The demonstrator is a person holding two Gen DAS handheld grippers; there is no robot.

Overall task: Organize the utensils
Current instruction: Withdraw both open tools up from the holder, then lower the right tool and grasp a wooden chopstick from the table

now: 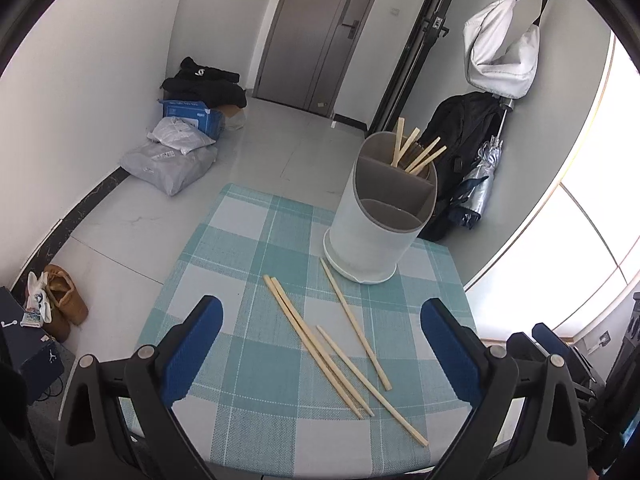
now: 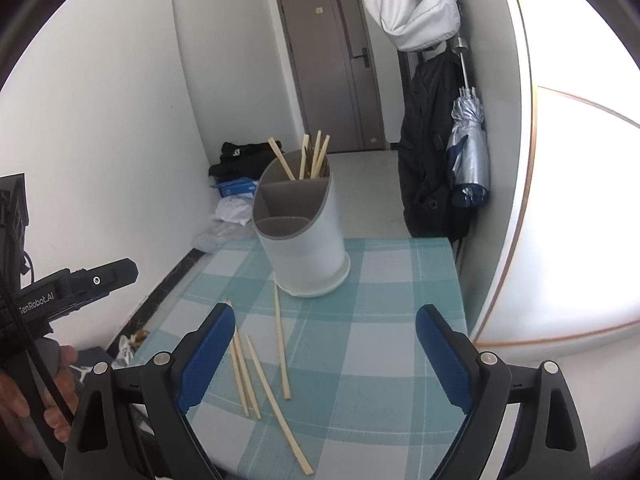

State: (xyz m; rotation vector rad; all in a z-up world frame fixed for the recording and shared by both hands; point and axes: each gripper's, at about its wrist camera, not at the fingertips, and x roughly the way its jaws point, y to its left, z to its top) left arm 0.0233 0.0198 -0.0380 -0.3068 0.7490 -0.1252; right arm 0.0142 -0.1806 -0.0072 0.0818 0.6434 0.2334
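Note:
Several loose wooden chopsticks [image 1: 340, 348] lie on the teal checked tablecloth [image 1: 240, 248]; they also show in the right wrist view [image 2: 260, 376]. A white utensil holder [image 1: 376, 220] with grey dividers stands at the far side and holds several chopsticks [image 1: 416, 150] in its back compartment; it also shows in the right wrist view [image 2: 304, 236]. My left gripper [image 1: 322, 322] is open and empty, hovering above the loose chopsticks. My right gripper [image 2: 326, 330] is open and empty, just right of the loose chopsticks. The left gripper's body [image 2: 76, 284] shows at the left of the right wrist view.
The small table ends close on all sides, its far right corner [image 2: 448, 242] near a curved white wall. A black coat [image 2: 428, 152] and a folded umbrella [image 2: 468, 156] hang beyond it. Bags and boxes [image 1: 176, 148] lie on the floor, shoes [image 1: 64, 300] at the left.

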